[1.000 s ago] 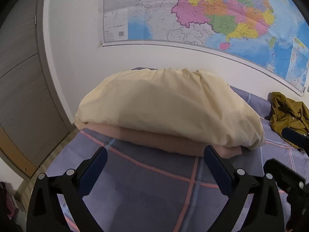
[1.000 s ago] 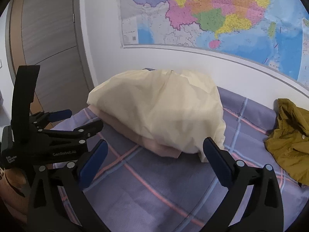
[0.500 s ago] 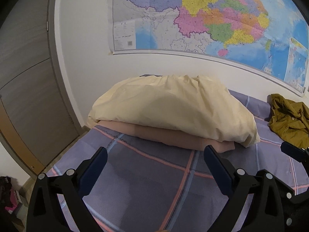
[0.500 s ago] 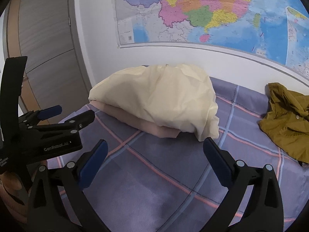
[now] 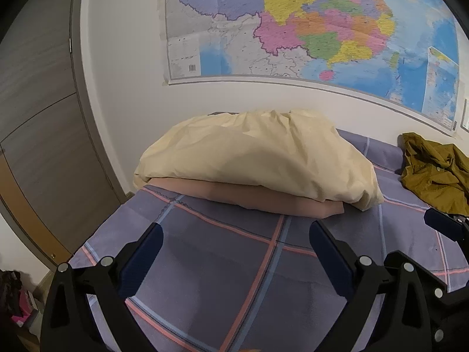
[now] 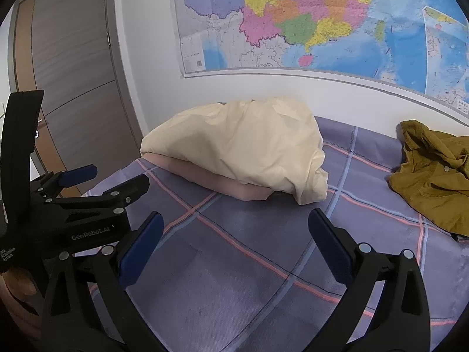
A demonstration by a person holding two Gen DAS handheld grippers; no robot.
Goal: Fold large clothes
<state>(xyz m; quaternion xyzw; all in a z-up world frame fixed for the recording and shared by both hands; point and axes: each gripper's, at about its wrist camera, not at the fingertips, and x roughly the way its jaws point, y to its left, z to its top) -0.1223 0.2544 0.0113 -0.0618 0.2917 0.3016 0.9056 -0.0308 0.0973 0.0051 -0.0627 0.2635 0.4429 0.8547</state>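
A crumpled olive-brown garment [image 5: 433, 173] [image 6: 433, 176] lies on the purple plaid bed cover [image 5: 234, 264] [image 6: 249, 249] at the far right, by the wall. My left gripper [image 5: 234, 252] is open and empty, held above the cover in front of the pillows. My right gripper [image 6: 236, 243] is open and empty too, above the cover's middle, with the garment ahead to its right. The left gripper also shows at the left of the right wrist view [image 6: 88, 193].
A cream pillow [image 5: 258, 158] [image 6: 240, 149] lies on a pink one [image 5: 263, 198] [image 6: 228, 184] at the head of the bed. A large map [image 5: 307, 26] hangs on the white wall. A wooden door [image 5: 38, 117] [image 6: 67, 67] stands left of the bed.
Both grippers have pulled back and away from the pillows, so the pillows look smaller and more bed cover shows. Both stay open and empty.
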